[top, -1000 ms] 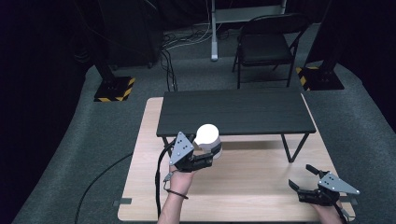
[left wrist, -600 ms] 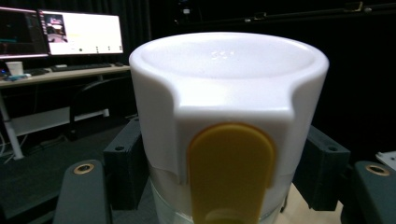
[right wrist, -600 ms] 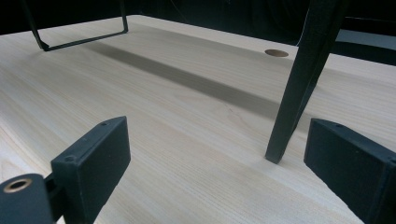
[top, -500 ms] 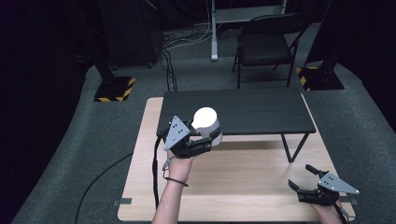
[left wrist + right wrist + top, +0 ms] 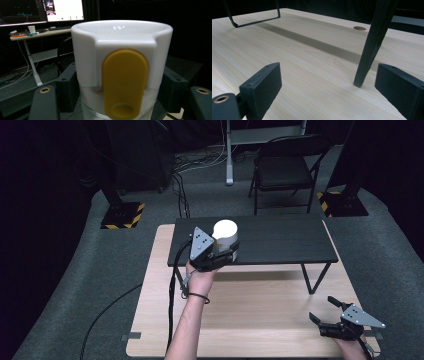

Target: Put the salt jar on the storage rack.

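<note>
A clear container with a white lid (image 5: pixel 225 231) and a yellow tab (image 5: pixel 124 82) is held upright in my left gripper (image 5: pixel 226 251), whose jaws are shut on its sides below the lid. In the high view it is at the front left part of the low black shelf (image 5: pixel 280 240); whether it touches the shelf I cannot tell. In the left gripper view the container (image 5: pixel 122 50) stands between the two jaws of my left gripper (image 5: pixel 120 100). My right gripper (image 5: pixel 323 309) lies open at the near right corner of the wooden table (image 5: pixel 250 320), nothing between its jaws (image 5: pixel 329 87).
The black shelf stands on thin metal legs; one leg (image 5: pixel 372 42) is just ahead of the right gripper. A folding chair (image 5: pixel 285 170) and a desk with monitors (image 5: pixel 42 12) are beyond the table. Cables run down from the left gripper.
My left gripper has carried the container away from the person, from above the wooden table to the black shelf's front left part. The right gripper has stayed put.
</note>
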The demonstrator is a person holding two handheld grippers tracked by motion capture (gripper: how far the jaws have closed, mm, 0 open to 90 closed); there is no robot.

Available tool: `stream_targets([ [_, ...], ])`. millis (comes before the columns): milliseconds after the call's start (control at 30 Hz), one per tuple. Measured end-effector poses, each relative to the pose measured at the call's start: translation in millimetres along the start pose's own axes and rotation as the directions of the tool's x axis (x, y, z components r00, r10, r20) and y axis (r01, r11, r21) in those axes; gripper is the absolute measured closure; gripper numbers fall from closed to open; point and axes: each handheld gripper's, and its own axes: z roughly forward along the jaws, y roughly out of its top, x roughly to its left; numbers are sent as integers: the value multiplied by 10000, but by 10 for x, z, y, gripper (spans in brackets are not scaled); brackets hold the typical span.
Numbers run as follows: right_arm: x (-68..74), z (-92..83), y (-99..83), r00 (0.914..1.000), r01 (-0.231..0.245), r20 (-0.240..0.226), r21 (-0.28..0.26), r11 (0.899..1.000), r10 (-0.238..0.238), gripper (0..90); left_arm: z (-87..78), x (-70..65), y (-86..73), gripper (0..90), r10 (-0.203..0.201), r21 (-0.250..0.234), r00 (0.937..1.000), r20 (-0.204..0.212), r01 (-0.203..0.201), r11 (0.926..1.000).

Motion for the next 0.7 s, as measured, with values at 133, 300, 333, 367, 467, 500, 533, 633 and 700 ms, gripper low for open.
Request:
stream_targets([
  [133,-3,1,1,10000,4,-5,12,10000,-4,61,-10,7,29,252,-194,138,9998,19,194,9997],
  [300,2,6,6,10000,24,-28,41,10000,-24,61,-81,-19,50,190,-5,298,10000,-62,7,9996],
  [333,2,6,6,10000,24,-28,41,10000,-24,61,-81,-19,50,185,-5,298,10000,-62,7,9996],
  [367,1,6,3,10000,18,-21,20,10000,-18,61,-102,-16,46,185,-7,326,10000,-23,8,9995],
  [467,2,2,2,10000,10,-8,15,10000,-10,61,-179,-34,15,175,179,439,9998,15,-180,9989],
  [500,3,2,3,10000,18,-5,21,10000,-18,61,-206,-40,2,174,296,493,9996,41,-297,9983],
  [533,4,1,3,10000,17,-10,14,10000,-17,61,-234,-41,-15,172,409,554,9991,96,-414,9976],
  [633,4,1,3,10000,18,-14,17,10000,-18,61,-325,-14,-103,169,632,673,9975,300,-651,9956],
  [700,3,0,2,10000,20,-12,12,10000,-20,61,-398,-6,-179,166,684,782,9974,243,-701,9945],
])
